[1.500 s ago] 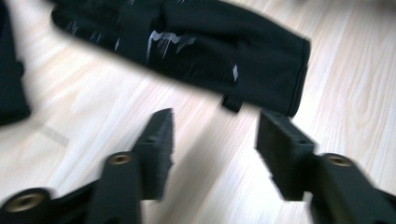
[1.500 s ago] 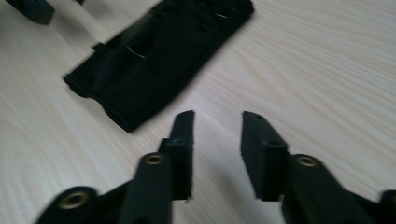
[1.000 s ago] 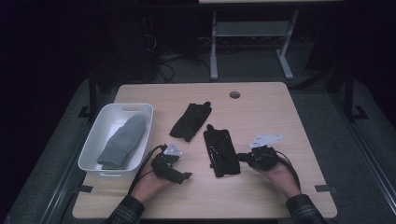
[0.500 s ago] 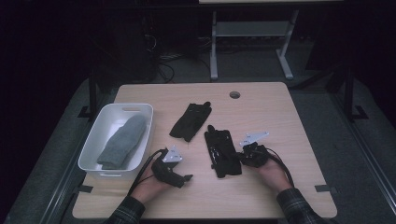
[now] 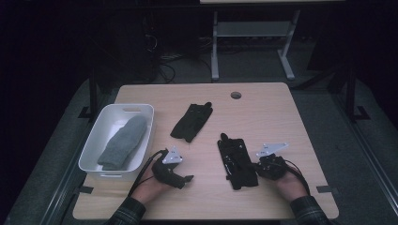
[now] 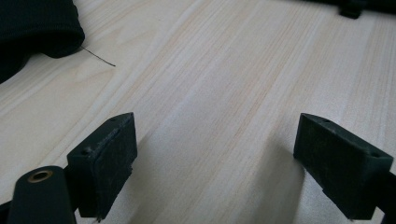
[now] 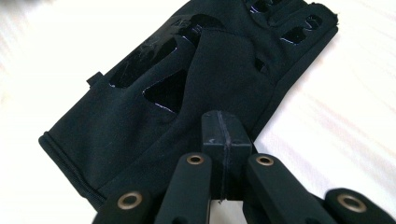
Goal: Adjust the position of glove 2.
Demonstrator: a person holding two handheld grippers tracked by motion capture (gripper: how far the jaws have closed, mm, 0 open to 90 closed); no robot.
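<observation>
Two black gloves lie on the wooden table (image 5: 263, 108). One glove (image 5: 191, 122) rests at mid-table. The other glove (image 5: 237, 161) (image 7: 196, 84) lies nearer the person, to the right. My right gripper (image 5: 257, 167) (image 7: 223, 128) comes at this glove from its right side, jaws shut and pinching the fabric at its edge. My left gripper (image 5: 188, 178) (image 6: 215, 163) hovers low over bare wood near the front edge, jaws wide open with nothing between them. A corner of the mid-table glove (image 6: 35, 28) shows beyond it.
A white bin (image 5: 91, 157) stands at the table's left side with a grey sock (image 5: 123, 142) inside. A round cable hole (image 5: 235, 95) sits near the far edge. Bare wood lies between the two gripper hands and along the right side.
My right gripper went left to the near glove, then drew back right and toward the person, and the glove shifted with it. The left gripper stayed put.
</observation>
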